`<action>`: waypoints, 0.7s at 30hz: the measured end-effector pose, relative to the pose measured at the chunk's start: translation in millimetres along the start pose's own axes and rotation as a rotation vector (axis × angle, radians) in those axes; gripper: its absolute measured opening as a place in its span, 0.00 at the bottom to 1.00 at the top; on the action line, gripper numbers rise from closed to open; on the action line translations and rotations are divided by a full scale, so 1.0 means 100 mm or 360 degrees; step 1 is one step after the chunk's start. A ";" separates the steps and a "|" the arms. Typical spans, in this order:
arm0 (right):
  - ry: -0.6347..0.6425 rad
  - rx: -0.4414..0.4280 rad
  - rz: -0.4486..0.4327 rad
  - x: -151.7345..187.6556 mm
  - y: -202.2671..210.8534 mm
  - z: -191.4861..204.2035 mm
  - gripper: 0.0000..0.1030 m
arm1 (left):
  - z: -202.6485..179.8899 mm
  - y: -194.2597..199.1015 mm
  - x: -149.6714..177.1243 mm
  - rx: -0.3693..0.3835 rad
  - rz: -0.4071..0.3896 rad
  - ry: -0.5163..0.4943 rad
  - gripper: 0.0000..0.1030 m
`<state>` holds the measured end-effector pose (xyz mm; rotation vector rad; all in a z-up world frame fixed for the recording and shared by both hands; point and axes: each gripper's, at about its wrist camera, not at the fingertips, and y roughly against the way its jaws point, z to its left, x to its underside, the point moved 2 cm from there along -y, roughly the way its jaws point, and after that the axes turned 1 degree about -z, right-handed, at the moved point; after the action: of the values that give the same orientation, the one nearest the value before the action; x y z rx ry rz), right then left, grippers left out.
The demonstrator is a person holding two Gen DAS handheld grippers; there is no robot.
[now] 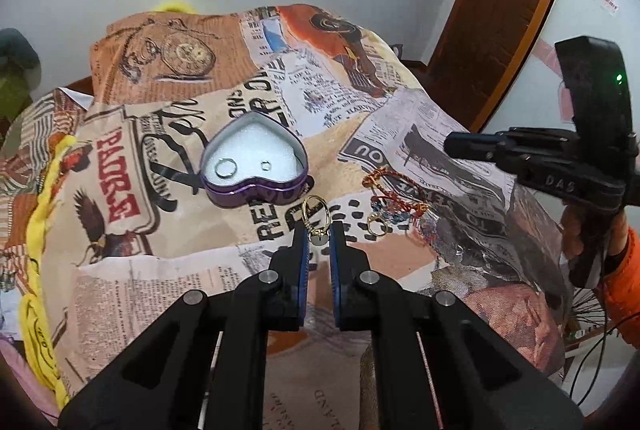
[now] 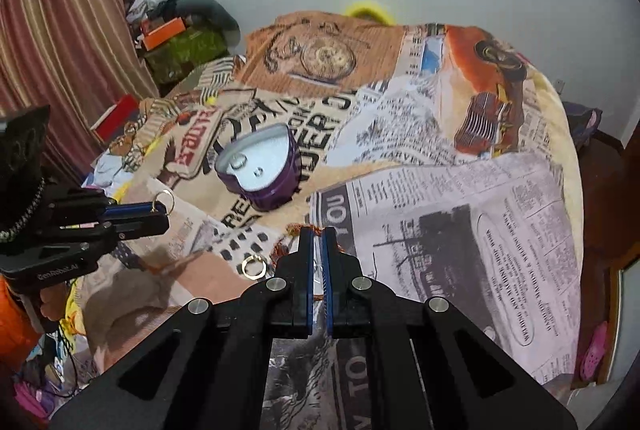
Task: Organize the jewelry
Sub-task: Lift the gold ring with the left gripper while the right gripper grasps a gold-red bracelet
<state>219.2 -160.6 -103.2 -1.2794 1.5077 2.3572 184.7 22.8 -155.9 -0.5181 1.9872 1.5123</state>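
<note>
Your work surface is a bed covered by a newspaper-collage cloth (image 1: 168, 270), and everything in play lies on it. Biggest of the task's things is the purple heart-shaped tin (image 1: 256, 165), open, with white foam inside and two silver rings (image 1: 226, 167) already seated in it.

Your left claw (image 1: 319, 234) is clamped on a gold ring (image 1: 316, 216); the hoop stands up past the fingertips, and the right wrist view shows it held clear above the cloth. From that claw the tin lies ahead and to its left, near but not touching, so the carry looks like a short forward-left swing. The ring's hoop stands roughly upright between the pads, so you would probably need to tip it flat over the foam before letting go.

Your right claw (image 2: 316, 242) sits farther from the tin, its jaws nearly together with only a thin gap. It is down over the tangle of red and blue beaded cord (image 1: 394, 201), but you cannot tell from either view whether it has actually pinched a strand.

A second gold ring (image 2: 254, 267) lies loose on the cloth just left of the right claw, between your two claws.
</note>
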 end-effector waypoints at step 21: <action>0.0311 0.0054 0.0284 0.34 -0.44 0.25 0.21 | 0.08 -0.15 0.08 -0.0015 0.0049 0.0034 0.08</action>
<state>202.3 -130.9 -153.2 -1.4622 1.7800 2.3562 189.9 26.7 -173.7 -0.5114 2.0137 1.5418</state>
